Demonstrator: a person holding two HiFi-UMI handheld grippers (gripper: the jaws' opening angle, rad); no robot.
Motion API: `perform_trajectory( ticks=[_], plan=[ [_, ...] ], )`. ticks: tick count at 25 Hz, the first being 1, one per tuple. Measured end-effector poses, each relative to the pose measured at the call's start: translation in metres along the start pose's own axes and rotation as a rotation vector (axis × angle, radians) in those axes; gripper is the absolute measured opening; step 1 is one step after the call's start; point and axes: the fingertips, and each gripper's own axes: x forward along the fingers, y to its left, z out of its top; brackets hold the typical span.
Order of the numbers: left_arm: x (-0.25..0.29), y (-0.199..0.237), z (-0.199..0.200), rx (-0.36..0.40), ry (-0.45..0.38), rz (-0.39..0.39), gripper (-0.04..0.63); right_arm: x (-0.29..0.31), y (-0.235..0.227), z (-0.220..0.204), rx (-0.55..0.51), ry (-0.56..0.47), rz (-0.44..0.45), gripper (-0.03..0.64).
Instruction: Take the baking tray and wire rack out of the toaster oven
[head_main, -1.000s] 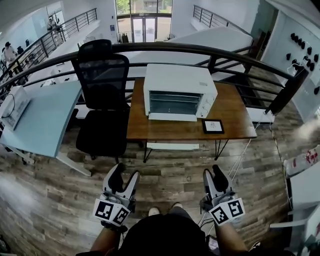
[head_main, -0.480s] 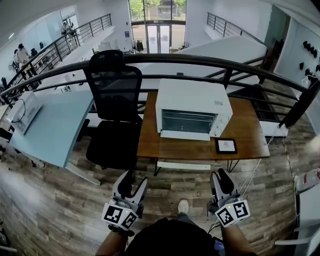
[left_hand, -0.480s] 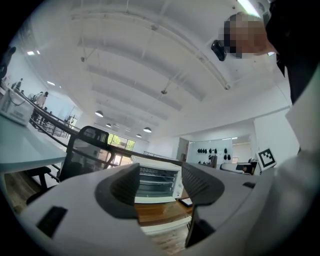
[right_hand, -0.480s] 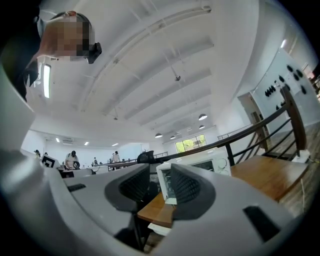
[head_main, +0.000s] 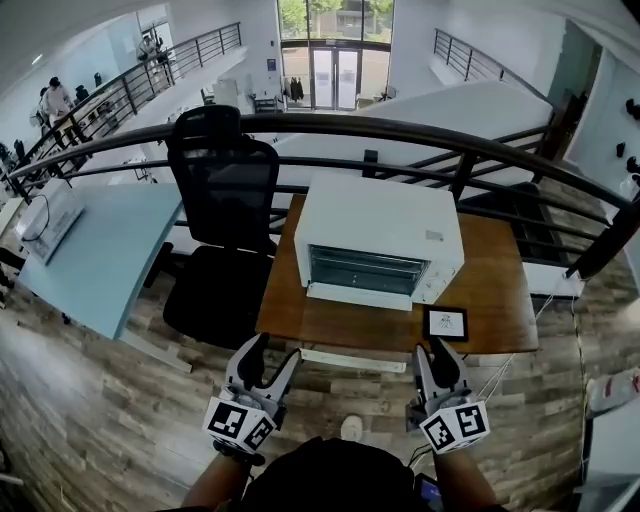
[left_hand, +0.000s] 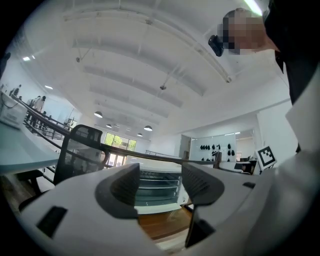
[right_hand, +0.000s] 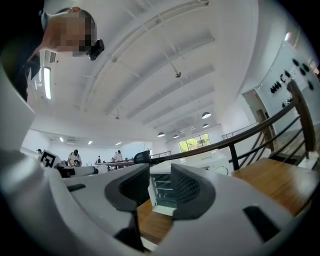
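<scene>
On the wooden surface (head_main: 495, 305) by the dark railing (head_main: 400, 130) stands the white toaster oven (head_main: 385, 225), its glass door shut and facing the person. Thin horizontal bars show behind the glass in the left gripper view, so the baking tray and wire rack sit inside the oven, though the 2 cannot be told apart. A small framed card (head_main: 445, 322) lies flat just right of the oven's front corner, near the surface's front edge.

The left hand-held gripper (head_main: 270, 355) hangs over the plank floor (head_main: 120, 420), short of the surface's front edge, pointing level toward the oven. Its jaws stand wide apart with nothing between them. The right hand-held gripper (head_main: 430, 352) is held alongside, just below the framed card and likewise pointing level at the oven. Its jaws have just been closing and now stand at a narrower gap, with nothing between them. Neither touches the oven or the surface.

A black office chair (head_main: 225, 200) stands left of the surface, and a pale blue table (head_main: 105, 255) lies farther left.
</scene>
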Motion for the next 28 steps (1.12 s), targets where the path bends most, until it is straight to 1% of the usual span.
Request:
perform_trajectory(
  ticks=[2,5,8,13,15,19,25,28],
  plan=[
    [0.019,-0.007,-0.002,0.013,-0.001,0.006,0.270,0.008,-0.015,0.002,-0.020,0.002,0.015,0.129],
    [0.044,-0.016,-0.008,0.029,-0.001,0.018,0.270,0.019,-0.037,0.001,-0.012,0.014,0.027,0.138],
    [0.062,-0.020,-0.017,0.009,0.011,0.050,0.270,0.025,-0.057,-0.004,0.014,0.028,0.020,0.164],
    [0.087,-0.027,-0.044,-0.081,0.048,0.106,0.270,0.041,-0.080,-0.021,0.056,0.074,0.036,0.173],
    [0.097,-0.028,-0.057,-0.104,0.074,0.121,0.270,0.049,-0.084,-0.031,0.078,0.095,0.045,0.173],
    [0.114,-0.026,-0.069,-0.151,0.094,0.131,0.270,0.061,-0.088,-0.050,0.103,0.138,0.058,0.172],
    [0.136,-0.010,-0.089,-0.243,0.129,0.137,0.270,0.087,-0.095,-0.066,0.157,0.174,0.040,0.161],
    [0.151,0.002,-0.104,-0.317,0.154,0.143,0.270,0.095,-0.099,-0.068,0.168,0.177,0.025,0.158]
  ],
)
